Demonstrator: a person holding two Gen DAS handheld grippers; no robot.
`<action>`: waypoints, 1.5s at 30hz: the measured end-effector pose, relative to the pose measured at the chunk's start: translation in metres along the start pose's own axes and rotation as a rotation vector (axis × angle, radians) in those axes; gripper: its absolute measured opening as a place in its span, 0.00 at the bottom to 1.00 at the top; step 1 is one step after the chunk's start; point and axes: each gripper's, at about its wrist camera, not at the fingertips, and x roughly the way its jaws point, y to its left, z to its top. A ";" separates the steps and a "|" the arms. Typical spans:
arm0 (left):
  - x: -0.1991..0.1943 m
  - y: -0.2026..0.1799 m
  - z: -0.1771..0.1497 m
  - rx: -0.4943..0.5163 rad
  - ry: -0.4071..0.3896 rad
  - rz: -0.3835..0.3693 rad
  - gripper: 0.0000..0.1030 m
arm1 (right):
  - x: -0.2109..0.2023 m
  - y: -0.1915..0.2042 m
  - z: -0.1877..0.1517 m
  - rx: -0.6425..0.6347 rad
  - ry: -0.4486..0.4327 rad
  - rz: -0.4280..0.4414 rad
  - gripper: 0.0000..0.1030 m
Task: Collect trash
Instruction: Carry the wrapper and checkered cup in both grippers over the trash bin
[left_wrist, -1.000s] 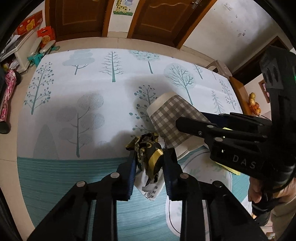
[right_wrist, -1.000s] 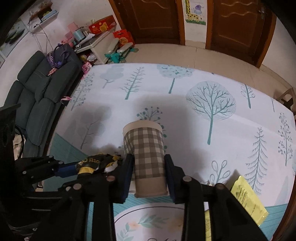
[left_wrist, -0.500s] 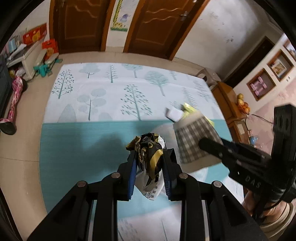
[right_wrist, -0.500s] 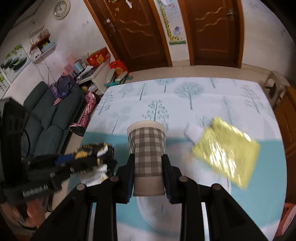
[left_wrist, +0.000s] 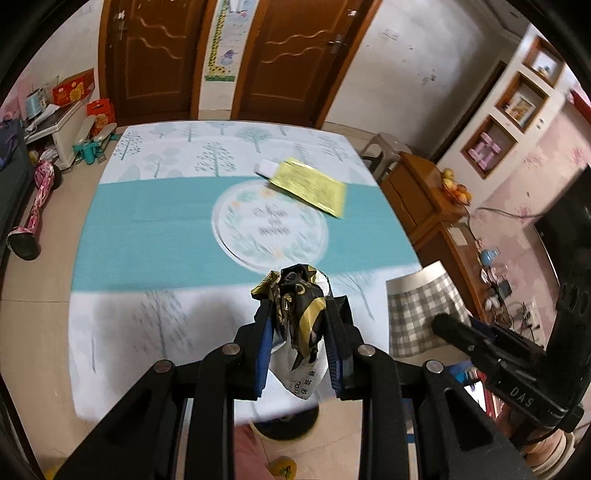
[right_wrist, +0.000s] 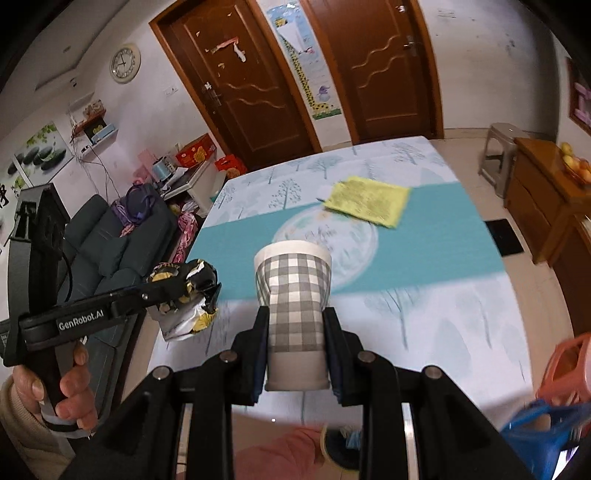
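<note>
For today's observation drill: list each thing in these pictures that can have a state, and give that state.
Left gripper: shut on the wrapper, held up.
Right gripper: shut on the cup.
Cup: upright, squeezed in at the middle.
Yellow packet: flat on the mat, not collected.
Doors: closed.

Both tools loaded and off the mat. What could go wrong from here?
1. The checked paper cup is pinched hard enough by the right tool that its wall is dented; it may buckle and slip out.
2. The crumpled wrapper in the left tool hangs loose below the pads, so a piece might drop.
3. The yellow packet and the white scrap beside it remain on the mat, easy to miss.
</note>
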 end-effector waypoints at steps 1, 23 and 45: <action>-0.006 -0.009 -0.010 0.011 -0.003 -0.001 0.23 | -0.013 -0.003 -0.015 0.002 -0.003 -0.001 0.26; 0.002 -0.095 -0.142 0.181 0.234 0.028 0.23 | -0.078 -0.051 -0.185 0.191 0.104 0.013 0.26; 0.221 -0.043 -0.272 0.223 0.441 0.038 0.24 | 0.088 -0.137 -0.323 0.502 0.299 -0.168 0.28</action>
